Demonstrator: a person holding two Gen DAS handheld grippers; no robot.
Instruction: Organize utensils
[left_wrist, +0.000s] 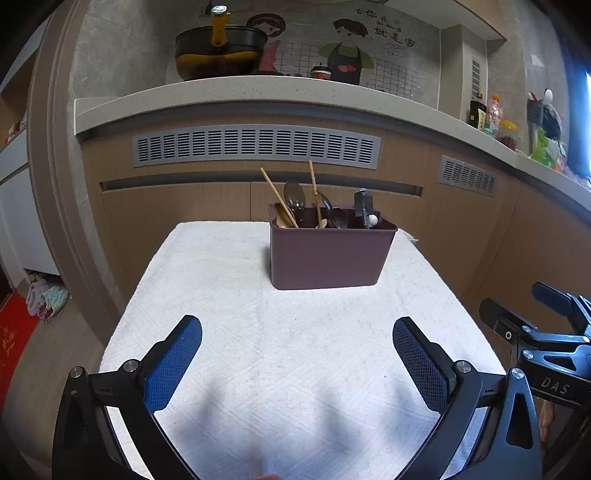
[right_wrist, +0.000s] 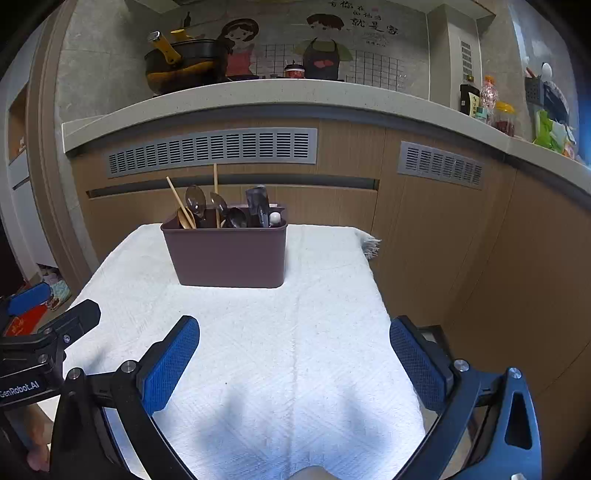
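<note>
A maroon plastic utensil holder (left_wrist: 327, 258) stands at the far end of a white cloth-covered table (left_wrist: 221, 295). It holds wooden chopsticks (left_wrist: 279, 197), metal spoons (left_wrist: 294, 195) and a dark-handled utensil (left_wrist: 362, 203). My left gripper (left_wrist: 297, 332) is open and empty, low over the near part of the cloth. My right gripper (right_wrist: 294, 332) is open and empty too, and shows at the right edge of the left wrist view (left_wrist: 546, 332). The holder (right_wrist: 227, 254) sits left of centre in the right wrist view, with chopsticks (right_wrist: 181, 201) and spoons (right_wrist: 195, 199) in it.
Wooden kitchen cabinets with grey vents (left_wrist: 255, 144) rise right behind the table. A counter (left_wrist: 221, 92) above carries a black pan (left_wrist: 218, 51) and bottles (left_wrist: 495, 114). The table's right edge (right_wrist: 376, 295) drops off beside the cabinets. A red mat (left_wrist: 14, 332) lies on the floor at left.
</note>
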